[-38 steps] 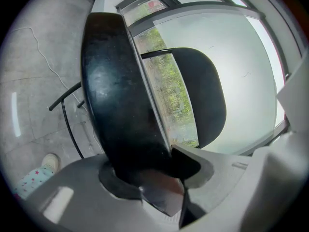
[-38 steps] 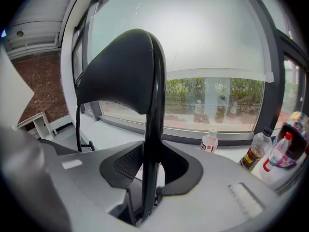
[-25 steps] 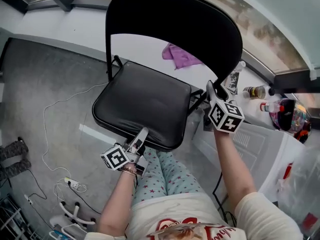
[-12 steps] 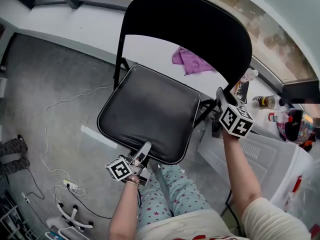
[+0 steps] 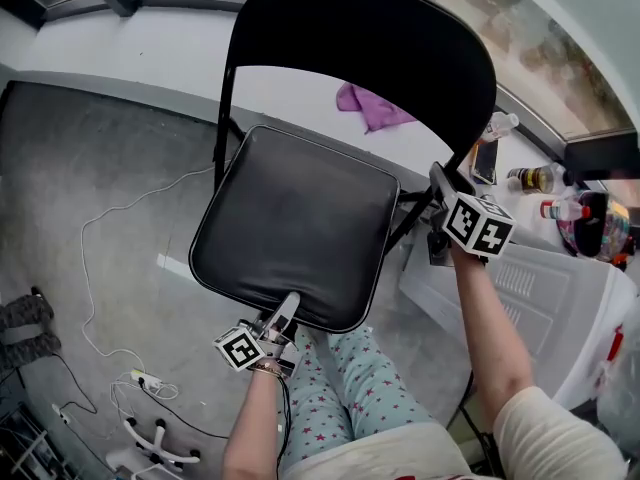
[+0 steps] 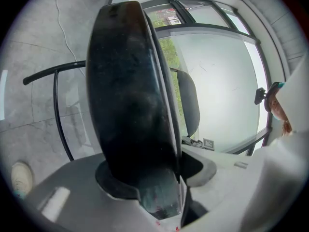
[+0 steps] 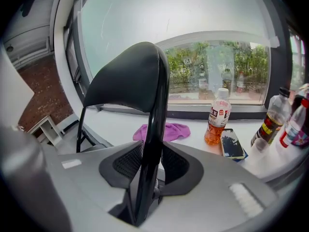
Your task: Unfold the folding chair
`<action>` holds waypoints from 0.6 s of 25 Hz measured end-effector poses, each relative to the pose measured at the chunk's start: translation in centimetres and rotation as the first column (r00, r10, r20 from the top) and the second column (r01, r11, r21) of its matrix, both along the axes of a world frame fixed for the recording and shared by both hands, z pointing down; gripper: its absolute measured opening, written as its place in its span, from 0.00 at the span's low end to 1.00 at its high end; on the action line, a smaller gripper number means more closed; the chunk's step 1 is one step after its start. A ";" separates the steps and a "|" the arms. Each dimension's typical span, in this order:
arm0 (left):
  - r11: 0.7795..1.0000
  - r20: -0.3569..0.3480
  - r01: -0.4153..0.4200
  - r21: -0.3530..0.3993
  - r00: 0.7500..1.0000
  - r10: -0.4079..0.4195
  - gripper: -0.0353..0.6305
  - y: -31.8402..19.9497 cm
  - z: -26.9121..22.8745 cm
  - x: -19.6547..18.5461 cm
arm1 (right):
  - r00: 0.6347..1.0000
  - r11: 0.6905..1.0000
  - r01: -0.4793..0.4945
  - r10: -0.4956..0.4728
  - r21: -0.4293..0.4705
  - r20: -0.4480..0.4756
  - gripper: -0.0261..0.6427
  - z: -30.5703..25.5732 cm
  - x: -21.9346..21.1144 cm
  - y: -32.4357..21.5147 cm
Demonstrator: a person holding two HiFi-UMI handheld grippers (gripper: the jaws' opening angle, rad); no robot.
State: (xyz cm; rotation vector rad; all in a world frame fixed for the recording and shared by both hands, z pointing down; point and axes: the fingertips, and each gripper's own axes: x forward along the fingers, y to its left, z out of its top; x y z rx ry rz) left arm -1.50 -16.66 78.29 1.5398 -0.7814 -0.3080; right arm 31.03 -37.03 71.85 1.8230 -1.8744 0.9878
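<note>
Unfolding is judged nearly done: the chair (image 5: 300,218) is seen opened out, its seat (image 6: 130,95) swung away from the backrest (image 5: 370,38) and lying close to level. The chair is held just in front of the person's legs (image 5: 350,388). The seat's front edge is clamped between the jaws of the left gripper (image 5: 285,311), which are closed onto the padding. The frame tube (image 7: 152,129) at the chair's right side, below the backrest, is pinched by the nearly closed jaws of the right gripper (image 5: 440,180).

Whether all the feet are on the floor cannot be told. The next move is judged to call for the seat being pressed fully down against its stop while the tube is steadied, then for the chair being set square and both grips being let go.

Room is unequal. Left of the chair, bare floor (image 5: 90,168) is open, crossed only by a cable (image 5: 100,258). Behind the chair, the surface (image 5: 300,93) carries a cloth (image 5: 372,105), a phone (image 5: 484,160) and bottles (image 5: 497,126). Close at the chair's right stands a white box (image 5: 540,308), whose edge could be struck, so any shifting is better made leftward.
</note>
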 end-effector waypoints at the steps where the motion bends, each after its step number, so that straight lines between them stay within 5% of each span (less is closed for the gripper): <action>1: 1.000 -0.004 0.004 0.009 1.000 -0.004 0.41 0.1 0.1 -0.2 | 1.000 1.000 0.001 -0.001 -0.006 0.001 0.24 0.2 -0.1 0.0; 7: 0.999 -0.024 0.007 0.054 1.000 -0.006 0.40 0.8 0.4 -0.7 | 1.000 1.000 0.002 -0.002 0.012 0.018 0.24 0.2 -0.6 0.5; 15: 1.000 -0.054 -0.017 0.026 0.998 0.018 0.40 2.5 1.9 -1.2 | 0.997 0.998 -0.037 0.034 0.042 0.076 0.22 0.1 -1.4 2.2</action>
